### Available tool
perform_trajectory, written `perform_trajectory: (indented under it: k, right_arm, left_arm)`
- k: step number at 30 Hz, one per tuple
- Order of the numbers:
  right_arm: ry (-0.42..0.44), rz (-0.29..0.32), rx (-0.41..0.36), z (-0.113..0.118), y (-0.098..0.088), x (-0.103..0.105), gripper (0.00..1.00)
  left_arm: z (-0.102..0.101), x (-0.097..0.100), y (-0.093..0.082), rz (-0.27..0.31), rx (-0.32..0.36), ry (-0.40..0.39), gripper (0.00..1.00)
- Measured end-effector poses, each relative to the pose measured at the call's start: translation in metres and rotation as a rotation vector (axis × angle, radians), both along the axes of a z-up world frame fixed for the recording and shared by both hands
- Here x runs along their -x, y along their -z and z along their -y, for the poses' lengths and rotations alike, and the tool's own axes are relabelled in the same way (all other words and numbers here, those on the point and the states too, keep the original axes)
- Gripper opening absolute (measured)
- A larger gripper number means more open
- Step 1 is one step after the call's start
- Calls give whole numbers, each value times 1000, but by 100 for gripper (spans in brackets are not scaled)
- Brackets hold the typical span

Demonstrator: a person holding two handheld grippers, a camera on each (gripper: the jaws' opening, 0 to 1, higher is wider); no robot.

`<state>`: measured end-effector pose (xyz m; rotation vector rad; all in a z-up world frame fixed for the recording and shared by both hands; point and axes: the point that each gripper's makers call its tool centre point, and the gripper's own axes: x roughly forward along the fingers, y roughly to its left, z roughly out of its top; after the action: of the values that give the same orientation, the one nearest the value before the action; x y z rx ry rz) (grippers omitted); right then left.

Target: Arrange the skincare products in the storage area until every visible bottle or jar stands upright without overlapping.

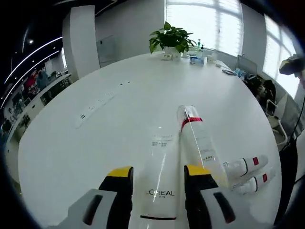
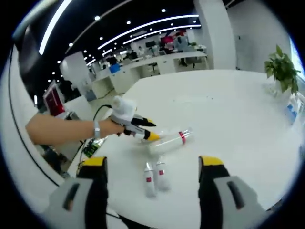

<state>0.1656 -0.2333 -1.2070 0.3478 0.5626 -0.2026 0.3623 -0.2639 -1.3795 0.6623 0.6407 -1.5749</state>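
The L'Oréal bottle [image 1: 161,179] lies flat on the white table [image 1: 95,143], and my left gripper [image 1: 157,174] has its yellow-tipped jaws on either side of it, close against its flanks; I cannot tell for certain that they are pressing on it. Just beside it to the right lies a clear bottle with a red band [image 1: 196,138], touching or nearly touching the first one along its length. Further right, near the table edge, two small white tubes [image 1: 248,174] with red marks lie side by side. At the far end of the table I see a potted plant [image 1: 170,40] and a few small bottles beside it.

My right gripper [image 2: 152,174] hangs above the table with its jaws wide apart and nothing between them. Past its tips the two tubes lie together, and beyond them a hand [image 2: 107,128] holds the other gripper at the lying bottles.
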Motion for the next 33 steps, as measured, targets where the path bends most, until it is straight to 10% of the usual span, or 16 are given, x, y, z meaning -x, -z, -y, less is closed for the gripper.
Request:
perform_trajectory:
  k: [6,33]
  right_arm:
    - [49,5,5,10,-1,14,74]
    - [96,68,18,20,-8,58,66]
  left_arm:
    - [6,7,19,35,-91,60,40]
    - [0,6,9,62,-69,-59,28]
